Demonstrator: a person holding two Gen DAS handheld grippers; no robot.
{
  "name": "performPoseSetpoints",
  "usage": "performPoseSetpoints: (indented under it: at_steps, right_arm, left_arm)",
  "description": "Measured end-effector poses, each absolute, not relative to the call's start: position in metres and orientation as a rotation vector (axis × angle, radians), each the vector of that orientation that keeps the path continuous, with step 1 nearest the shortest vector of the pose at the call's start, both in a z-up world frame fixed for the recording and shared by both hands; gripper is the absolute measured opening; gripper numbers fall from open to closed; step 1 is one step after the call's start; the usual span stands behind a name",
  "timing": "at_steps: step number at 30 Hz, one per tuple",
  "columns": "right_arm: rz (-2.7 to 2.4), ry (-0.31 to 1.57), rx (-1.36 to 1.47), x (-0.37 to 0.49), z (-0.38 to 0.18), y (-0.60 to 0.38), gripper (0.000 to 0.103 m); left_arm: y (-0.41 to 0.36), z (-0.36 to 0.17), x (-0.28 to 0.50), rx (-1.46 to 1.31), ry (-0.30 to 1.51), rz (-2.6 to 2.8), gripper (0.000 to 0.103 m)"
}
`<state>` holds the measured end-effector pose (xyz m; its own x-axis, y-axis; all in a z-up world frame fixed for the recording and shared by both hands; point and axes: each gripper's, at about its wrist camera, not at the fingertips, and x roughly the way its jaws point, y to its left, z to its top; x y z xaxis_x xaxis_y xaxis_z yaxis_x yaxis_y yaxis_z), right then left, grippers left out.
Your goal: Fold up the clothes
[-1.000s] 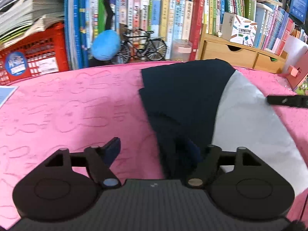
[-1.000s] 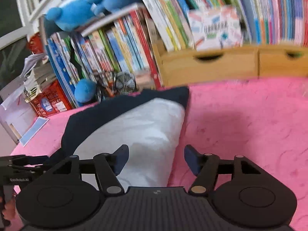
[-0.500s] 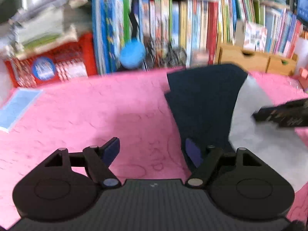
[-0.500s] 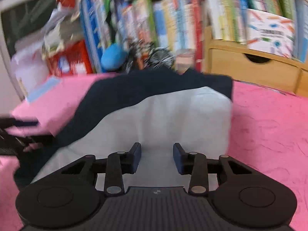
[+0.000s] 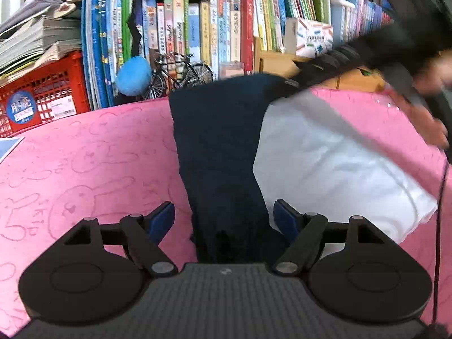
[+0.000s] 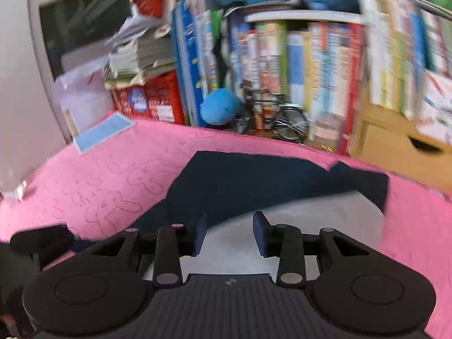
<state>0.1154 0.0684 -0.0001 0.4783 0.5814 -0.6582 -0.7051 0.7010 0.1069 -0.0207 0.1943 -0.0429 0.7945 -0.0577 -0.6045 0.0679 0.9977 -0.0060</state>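
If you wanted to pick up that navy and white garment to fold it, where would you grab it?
Probably the navy strip's near end on the garment, right ahead of the left gripper, whose jaws are opening with the cloth between them. That end bunches up off the pink cover, giving an edge to pinch. Come in low from the near side; the white panel lies too flat.

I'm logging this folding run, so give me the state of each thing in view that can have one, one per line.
Garment: lying flat on the pink cover, dark and white panels up, held by neither claw.
Left claw: jaws opening, dark panel's near end between them, pads not pressing it.
Right claw: partly open, above the white panel, gripping nothing.
Wooden drawers: closed.
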Motion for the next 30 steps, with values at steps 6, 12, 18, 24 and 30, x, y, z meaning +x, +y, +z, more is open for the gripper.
performPoseSetpoints:
  at_steps: [6,12,18,24,30]
  right_arm:
    - [0.779,0.746,-0.297,0.144,-0.030,0.130,0.038]
    - [0.727,0.724,-0.322,0.169,-0.061,0.161,0.039]
    - [0.695,0.742,-0.259,0.172,-0.048,0.156,0.042]
    - [0.740,0.673,-0.163,0.105,-0.002,0.071,0.060]
    - [0.720,0.668,-0.152,0.018,0.012,-0.008,0.065]
  left_arm:
    - [0.214,-0.050,-0.017,-0.085,0.677,-0.105,0.087]
    - [0.213,-0.051,-0.018,-0.071,0.679,-0.108,0.088]
    - [0.215,-0.051,-0.018,-0.079,0.682,-0.127,0.094]
    - [0.216,-0.050,-0.018,-0.082,0.684,-0.137,0.097]
    - [0.215,-0.051,-0.018,-0.088,0.686,-0.150,0.100]
